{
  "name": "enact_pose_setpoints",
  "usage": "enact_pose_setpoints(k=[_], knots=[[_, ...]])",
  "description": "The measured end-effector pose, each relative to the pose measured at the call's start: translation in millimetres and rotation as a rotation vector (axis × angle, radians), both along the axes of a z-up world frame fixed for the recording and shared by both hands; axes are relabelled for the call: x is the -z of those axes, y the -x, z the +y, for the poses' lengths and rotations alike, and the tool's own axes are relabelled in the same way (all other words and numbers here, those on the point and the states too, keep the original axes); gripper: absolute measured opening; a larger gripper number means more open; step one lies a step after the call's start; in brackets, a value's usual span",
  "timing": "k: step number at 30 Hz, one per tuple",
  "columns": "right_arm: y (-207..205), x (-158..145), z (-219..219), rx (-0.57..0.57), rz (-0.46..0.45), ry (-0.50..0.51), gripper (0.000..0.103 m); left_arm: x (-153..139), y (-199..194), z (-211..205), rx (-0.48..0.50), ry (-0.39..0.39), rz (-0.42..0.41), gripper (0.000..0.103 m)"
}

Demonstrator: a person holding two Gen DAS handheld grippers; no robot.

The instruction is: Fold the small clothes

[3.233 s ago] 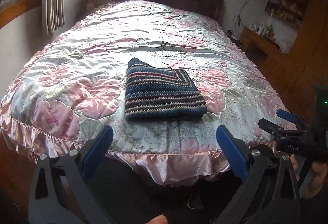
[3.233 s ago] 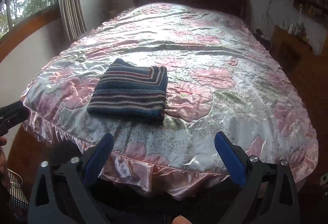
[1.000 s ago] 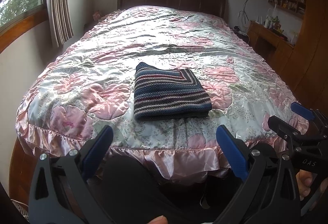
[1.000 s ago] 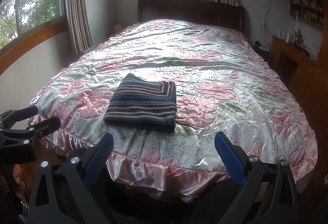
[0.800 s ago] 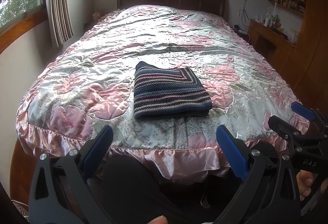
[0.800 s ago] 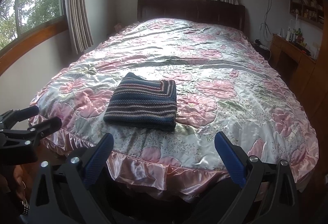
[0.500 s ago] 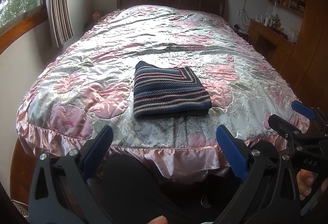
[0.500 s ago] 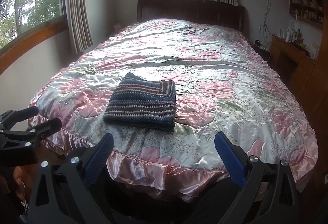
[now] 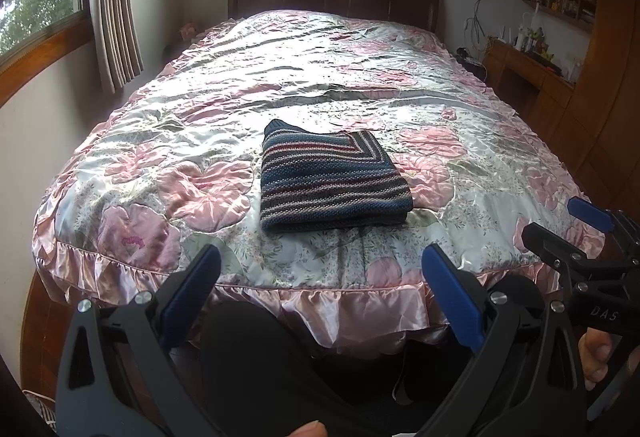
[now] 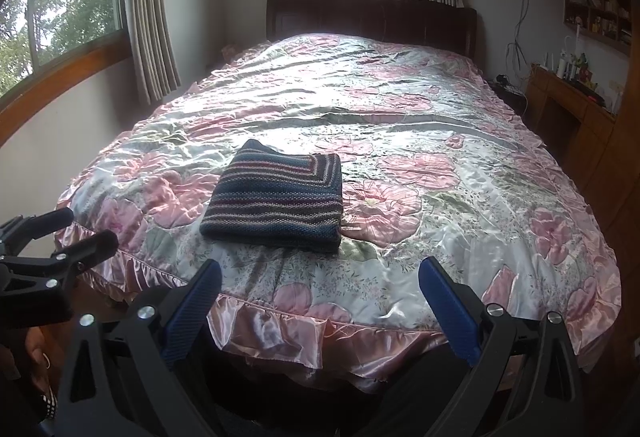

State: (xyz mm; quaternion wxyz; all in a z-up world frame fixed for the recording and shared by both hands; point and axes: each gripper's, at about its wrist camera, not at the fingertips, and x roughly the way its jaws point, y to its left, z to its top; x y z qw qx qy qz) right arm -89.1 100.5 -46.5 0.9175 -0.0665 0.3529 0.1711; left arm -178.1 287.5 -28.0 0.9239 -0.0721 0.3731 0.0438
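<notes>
A: Both claws first. The left claw (image 9: 318,279), black frame with blue pads, has its jaws spread wide and grips nothing; it hangs off the foot of the bed. The right claw (image 10: 320,283) is the same: wide apart, empty.

B: And the garment?

A: The folded blue, grey and maroon striped knitted garment (image 9: 330,179) lies flat on the shiny pink floral satin bedspread (image 9: 208,109), at twelve o'clock from the left claw and about eleven o'clock from the right, well apart from both.

B: Anything between?

A: Only bare bedspread and its pink ruffled hem (image 9: 320,301). There is open cover all round the garment.

B: The edges?

A: Dark wooden headboard (image 10: 370,17) far at twelve, beige curtain (image 10: 150,9) at ten, wooden desk (image 10: 576,109) at two.

B: Do the views differ?

A: The left view shows a hand (image 9: 596,353) on the right claw's handle at four o'clock; the right view shows the left claw at eight.
</notes>
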Motion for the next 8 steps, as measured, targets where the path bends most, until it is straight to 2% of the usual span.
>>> enact_pose_setpoints(k=[8], knots=[[-0.9, 1.6, 1.1, -0.001, 0.013, -0.002, 0.099, 0.1, -0.1, -0.1, -0.001, -0.001, 0.0, 0.1]])
